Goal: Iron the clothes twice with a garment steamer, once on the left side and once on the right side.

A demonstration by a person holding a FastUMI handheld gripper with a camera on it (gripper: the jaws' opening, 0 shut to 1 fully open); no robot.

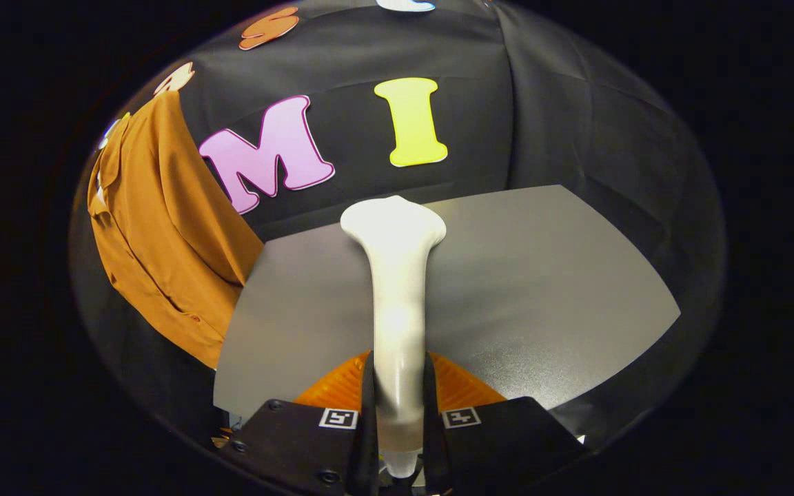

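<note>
A white garment steamer point(397, 289) stands straight ahead, its handle clamped between my two fingers and its wide head point(393, 222) pointing away from me. My gripper point(399, 406) is shut on that handle. An orange-brown shirt point(163, 234) hangs against the booth wall, off to the left of the steamer head and some way from it. The steamer head is over the grey table point(542, 289), not touching the shirt.
The grey table top spreads beneath and to the right of the steamer, with its left edge close to the hanging shirt. Black cloth wall stands behind the table and the shirt.
</note>
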